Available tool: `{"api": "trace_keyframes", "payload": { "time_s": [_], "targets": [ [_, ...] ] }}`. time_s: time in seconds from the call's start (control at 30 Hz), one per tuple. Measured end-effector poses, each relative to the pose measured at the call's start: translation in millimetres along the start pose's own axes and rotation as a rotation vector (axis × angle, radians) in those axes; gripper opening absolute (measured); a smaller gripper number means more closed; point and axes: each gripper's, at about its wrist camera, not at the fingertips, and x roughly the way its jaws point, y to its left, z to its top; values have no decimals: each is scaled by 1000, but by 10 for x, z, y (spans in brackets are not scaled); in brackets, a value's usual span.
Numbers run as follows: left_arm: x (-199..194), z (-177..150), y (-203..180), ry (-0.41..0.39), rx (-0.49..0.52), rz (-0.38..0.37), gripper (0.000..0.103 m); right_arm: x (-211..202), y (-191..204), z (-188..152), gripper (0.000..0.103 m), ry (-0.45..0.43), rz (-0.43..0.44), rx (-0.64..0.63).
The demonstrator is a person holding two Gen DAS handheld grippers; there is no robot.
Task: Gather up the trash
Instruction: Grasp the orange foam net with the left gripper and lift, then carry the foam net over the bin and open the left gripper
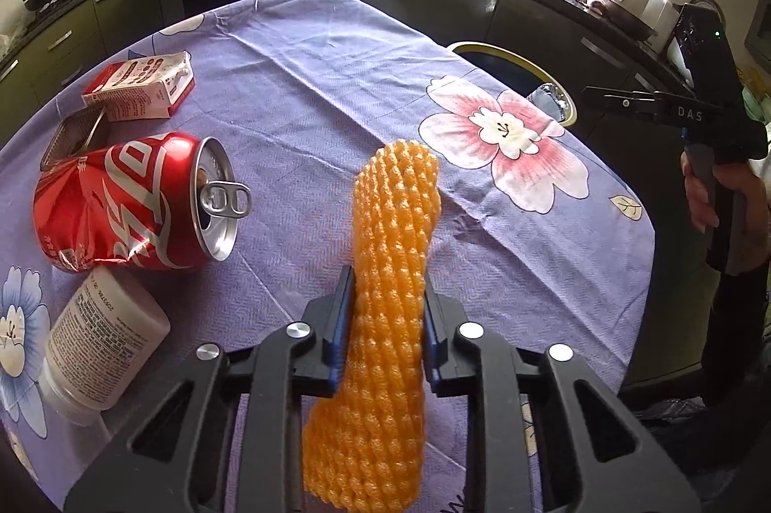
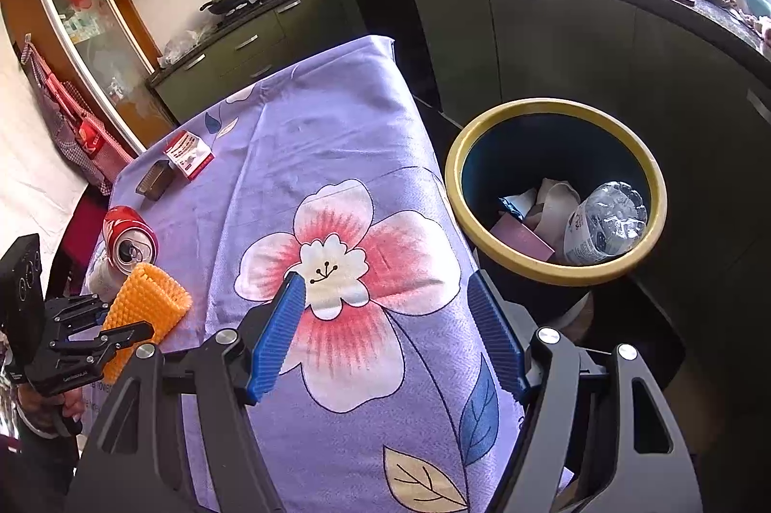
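An orange foam net sleeve [image 1: 392, 233] lies on the purple flowered tablecloth [image 1: 313, 79], and my left gripper [image 1: 387, 279] is shut on its middle, the pads pressing both sides. In the right wrist view the same sleeve [image 2: 144, 301] shows at the left, held by the left gripper [image 2: 96, 325]. My right gripper [image 2: 384, 279] stands open above the big pink flower with nothing between its fingers. Right of the table stands a dark trash bin with a yellow rim [image 2: 554, 274], holding a crushed plastic bottle [image 2: 604, 224] and paper scraps.
Left of the sleeve lie a crushed red cola can [image 1: 130, 200], a white labelled bottle [image 1: 101, 349], a red-and-white carton [image 1: 139, 89] and a small foil tray [image 1: 72, 132]. Dark kitchen cabinets and a cluttered counter ring the table. A hand holds the right gripper [image 1: 607, 98] off the table's right edge.
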Motion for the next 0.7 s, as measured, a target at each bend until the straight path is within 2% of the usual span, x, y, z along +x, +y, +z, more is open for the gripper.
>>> {"api": "trace_keyframes", "payload": {
  "time_s": [0.13, 0.4, 0.57, 0.7],
  "targets": [
    [-63, 8, -43, -12, 11, 6, 14, -35, -12, 1, 69, -9, 0, 1],
    [-222, 178, -254, -44, 59, -5, 13, -195, -122, 1, 69, -51, -19, 17],
    [-196, 546, -532, -53, 108, -49, 13, -354, -343, -33, 70, -101, -71, 44],
    [8, 977, -835, -60, 135, -114, 13, -456, -662, -101, 71, -123, -139, 91]
  ]
}}
